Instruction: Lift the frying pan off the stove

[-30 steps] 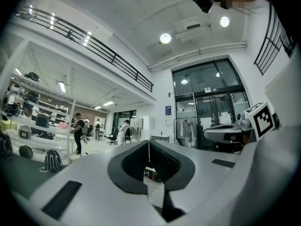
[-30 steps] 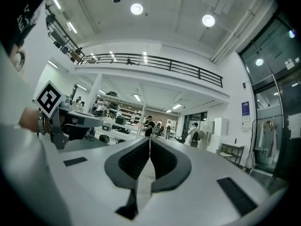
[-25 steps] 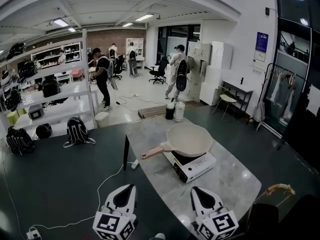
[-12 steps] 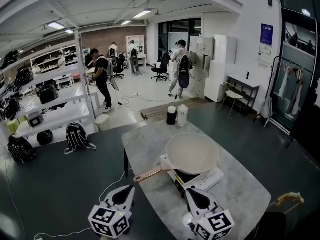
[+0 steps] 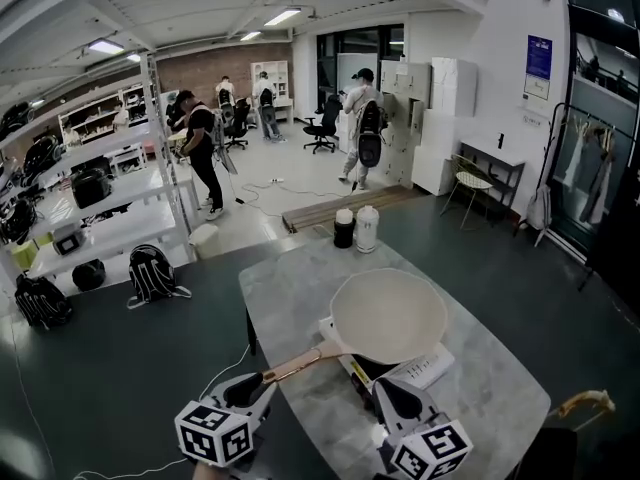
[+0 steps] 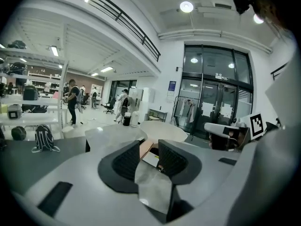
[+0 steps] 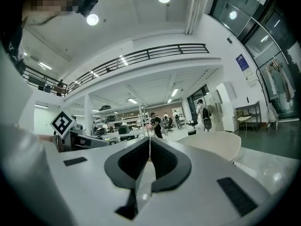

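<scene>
Grasp step: left gripper [image 6: 149, 143], jaws just spread about the frying pan handle [image 5: 300, 361], needs closing; right gripper [image 7: 149, 139] pressed together, empty.

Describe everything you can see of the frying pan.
The frying pan is cream, round, deep and empty, with a long pinkish-tan handle. It sits level on the white portable stove on the marble-look table, handle pointing toward the left claw, whose jaws have just been opening and flank the handle's tip, apparently without clamping it.
</scene>
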`<state>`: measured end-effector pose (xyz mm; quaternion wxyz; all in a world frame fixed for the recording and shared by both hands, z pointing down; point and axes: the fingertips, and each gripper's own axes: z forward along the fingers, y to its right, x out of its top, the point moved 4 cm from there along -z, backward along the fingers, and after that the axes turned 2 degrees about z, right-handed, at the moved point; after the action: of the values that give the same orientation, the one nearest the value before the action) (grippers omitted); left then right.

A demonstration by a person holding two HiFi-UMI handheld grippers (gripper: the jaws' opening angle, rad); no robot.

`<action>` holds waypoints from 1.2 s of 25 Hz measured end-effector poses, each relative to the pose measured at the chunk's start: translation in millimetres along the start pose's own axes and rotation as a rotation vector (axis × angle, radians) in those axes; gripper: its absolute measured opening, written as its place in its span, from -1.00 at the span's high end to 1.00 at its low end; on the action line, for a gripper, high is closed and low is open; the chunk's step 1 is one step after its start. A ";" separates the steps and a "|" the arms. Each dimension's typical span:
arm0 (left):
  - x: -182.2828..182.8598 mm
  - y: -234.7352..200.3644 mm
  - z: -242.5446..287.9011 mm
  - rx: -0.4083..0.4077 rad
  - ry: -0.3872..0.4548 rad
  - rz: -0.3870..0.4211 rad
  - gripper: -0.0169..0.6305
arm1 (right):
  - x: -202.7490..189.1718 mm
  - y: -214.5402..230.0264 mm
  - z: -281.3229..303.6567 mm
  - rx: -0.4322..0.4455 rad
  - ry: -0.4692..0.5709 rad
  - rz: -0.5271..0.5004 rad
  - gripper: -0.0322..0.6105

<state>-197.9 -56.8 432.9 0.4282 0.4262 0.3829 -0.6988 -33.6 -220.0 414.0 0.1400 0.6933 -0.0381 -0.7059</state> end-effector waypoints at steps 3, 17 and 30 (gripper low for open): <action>-3.1 -14.2 8.2 -0.004 -0.031 -0.008 0.50 | -6.3 -0.7 9.9 -0.010 -0.015 0.010 0.82; -40.5 -43.2 61.7 -0.562 -0.264 -0.250 0.28 | -29.7 18.1 49.0 -0.313 -0.023 0.083 0.82; -56.5 -33.4 83.9 -0.951 -0.429 -0.558 0.51 | -39.6 13.3 72.5 -0.516 0.030 0.248 0.81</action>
<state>-236.1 -105.6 519.6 0.4403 -0.0801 0.6566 -0.6071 -103.5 -233.0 458.2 0.3975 0.6353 0.0606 -0.6594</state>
